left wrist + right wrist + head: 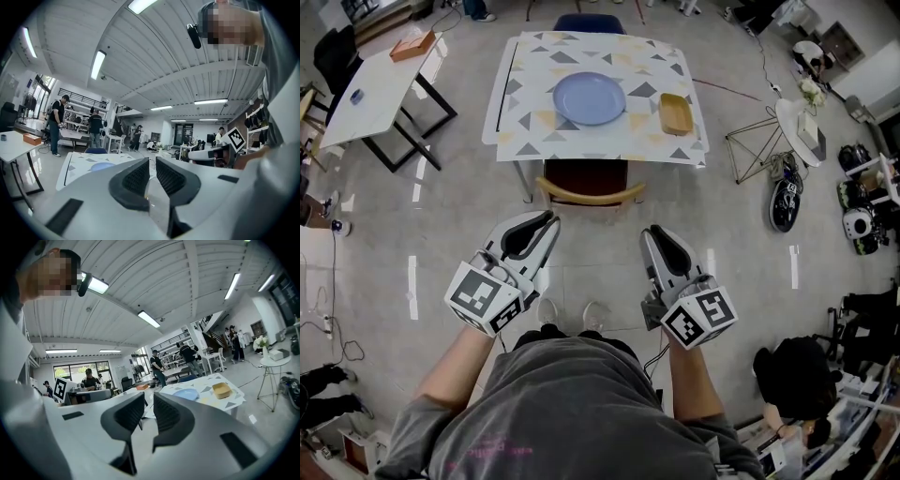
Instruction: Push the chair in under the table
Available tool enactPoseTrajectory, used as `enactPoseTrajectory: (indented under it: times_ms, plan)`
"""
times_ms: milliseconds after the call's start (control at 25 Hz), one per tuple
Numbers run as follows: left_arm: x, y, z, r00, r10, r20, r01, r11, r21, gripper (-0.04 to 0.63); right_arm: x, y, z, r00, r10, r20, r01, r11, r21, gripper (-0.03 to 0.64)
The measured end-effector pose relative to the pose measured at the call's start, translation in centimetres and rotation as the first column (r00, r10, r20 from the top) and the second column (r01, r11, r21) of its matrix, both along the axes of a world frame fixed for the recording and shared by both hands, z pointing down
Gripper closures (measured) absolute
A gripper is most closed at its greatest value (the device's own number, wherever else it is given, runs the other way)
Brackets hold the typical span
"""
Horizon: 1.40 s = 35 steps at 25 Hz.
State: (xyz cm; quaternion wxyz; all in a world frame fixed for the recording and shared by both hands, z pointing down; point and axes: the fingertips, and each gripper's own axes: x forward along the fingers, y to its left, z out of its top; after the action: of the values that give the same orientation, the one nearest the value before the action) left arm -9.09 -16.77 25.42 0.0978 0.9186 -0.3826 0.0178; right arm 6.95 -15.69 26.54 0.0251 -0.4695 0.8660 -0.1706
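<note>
Ahead, dark-red-seated chair [586,176], curved pale wood back; left hand-held gripper [551,223], right hand-held gripper [652,234]: jaws narrow, empty.

No legible word, number or brand in any of your three views. Lower centre of the head view: the left cube [485,298] on your left gripper [551,223] and the right cube [700,319] on your right gripper [650,234] carry only black-and-white square marker patterns, no characters. Bottom left of that view: the pink print [492,446] on your grey shirt [581,412] is too small to read.
</note>
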Motion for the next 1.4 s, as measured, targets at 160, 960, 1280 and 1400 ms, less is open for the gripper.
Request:
enactPoseTrajectory:
  times_ms: [160,960,1280,1400]
  plan:
    - [0.4,-0.4,-0.2,1.000,0.005,-0.005,-0.005,1.000,0.000,0.563,0.3,-0.3,-0.3,1.000,-0.003,0.003,0.003,1.000,0.008,0.568]
    - [2.5,-0.7,-0.2,1.000,0.003,-0.015,-0.003,1.000,0.004,0.594,1.8,-1.1,-0.1,0.999,-0.030,-0.025,0.031,0.999,0.011,0.614]
    - [3.1,-0.3,-0.3,1.000,-0.012,-0.015,0.012,1.000,-0.002,0.594,2.4,-1.1,0.1,0.999,-0.040,-0.026,0.040,0.999,0.002,0.614]
    - [3.5,-0.2,-0.2,1.000,-0.015,-0.015,0.015,1.000,-0.002,0.594,2.7,-1.1,0.2,0.999,-0.046,-0.027,0.046,0.999,0.000,0.615]
